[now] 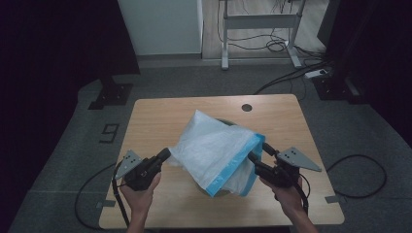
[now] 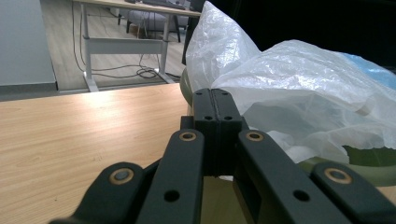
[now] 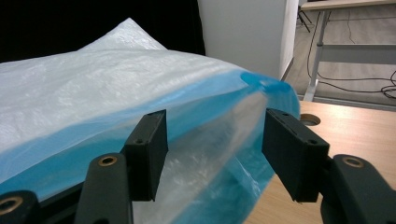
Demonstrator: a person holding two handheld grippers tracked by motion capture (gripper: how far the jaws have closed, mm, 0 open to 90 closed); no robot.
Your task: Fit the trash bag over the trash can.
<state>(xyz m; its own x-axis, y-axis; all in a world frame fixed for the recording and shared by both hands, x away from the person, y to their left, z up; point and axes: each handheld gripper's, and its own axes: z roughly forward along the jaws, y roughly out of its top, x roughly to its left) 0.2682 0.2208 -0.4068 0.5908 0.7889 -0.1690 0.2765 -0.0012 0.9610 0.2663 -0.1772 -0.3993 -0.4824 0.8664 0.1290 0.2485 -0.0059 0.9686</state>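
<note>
Plastic bag (image 1: 214,148), white and crinkled with a blue band along its open edge, lies at the centre of the high view, draped over a green bowl (image 1: 221,191) whose rim peeks out at the bag's lower edge. Both rest on a wooden table (image 1: 155,116) with a round cable hole (image 1: 247,107) near its far edge.

At lower left of the high view, the left gripper (image 1: 164,154) meets the bag's left edge. In the left gripper view its jaws are pressed flat together in the middle of the frame, and the white film (image 2: 299,84) billows just past their tips and to the right; a scrap of film seems to be pinched between them, though the closed pads hide the contact itself. The bowl's green rim (image 2: 369,161) shows at the lower right under the film.

At lower right of the high view, the right gripper (image 1: 257,153) reaches into the blue-edged mouth of the bag. In the right gripper view its jaws stand apart, one at lower left and one at right, with the blue band (image 3: 196,107) and clear film passing between them; the pads are not pressing on it.

Behind the table, at the top of the high view, a metal desk frame (image 1: 260,22) stands on the floor among loose cables (image 1: 277,46).
</note>
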